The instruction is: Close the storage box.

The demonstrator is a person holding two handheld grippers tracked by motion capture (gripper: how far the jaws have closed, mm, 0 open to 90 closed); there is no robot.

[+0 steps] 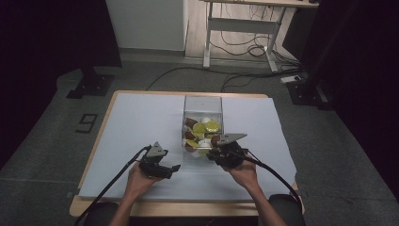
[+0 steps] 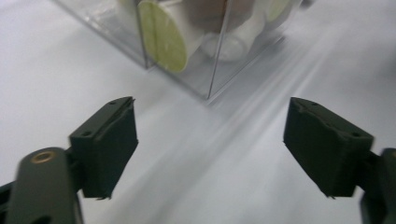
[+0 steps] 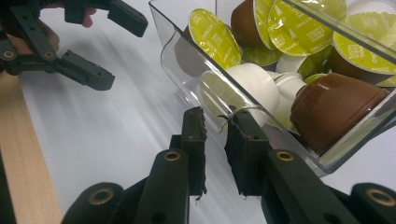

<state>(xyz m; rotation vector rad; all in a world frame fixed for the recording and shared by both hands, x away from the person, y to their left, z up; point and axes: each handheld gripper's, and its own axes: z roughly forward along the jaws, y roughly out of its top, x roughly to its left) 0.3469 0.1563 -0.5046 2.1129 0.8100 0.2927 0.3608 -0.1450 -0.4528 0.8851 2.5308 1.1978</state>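
Observation:
A clear plastic box (image 1: 202,101) stands in the middle of the white-covered table, tipped a little in the right gripper view. It holds several coffee capsules (image 1: 207,127): green-lidded (image 3: 215,39), brown (image 3: 336,109) and white (image 3: 252,84). My right gripper (image 3: 215,128) is shut on the near wall of the box (image 3: 187,79), one jaw inside the rim and one outside. In the high view the right gripper (image 1: 214,153) sits at the box's front edge. My left gripper (image 1: 175,168) lies low over the sheet to the left, open, with nothing between its jaws (image 2: 208,149). The box corner (image 2: 219,70) is just ahead of it.
The white sheet (image 1: 136,122) covers most of the wooden table, whose edge (image 3: 28,186) shows near the person. Cables trail from both grippers over the front edge. A desk frame (image 1: 244,28) and floor cables stand beyond the table.

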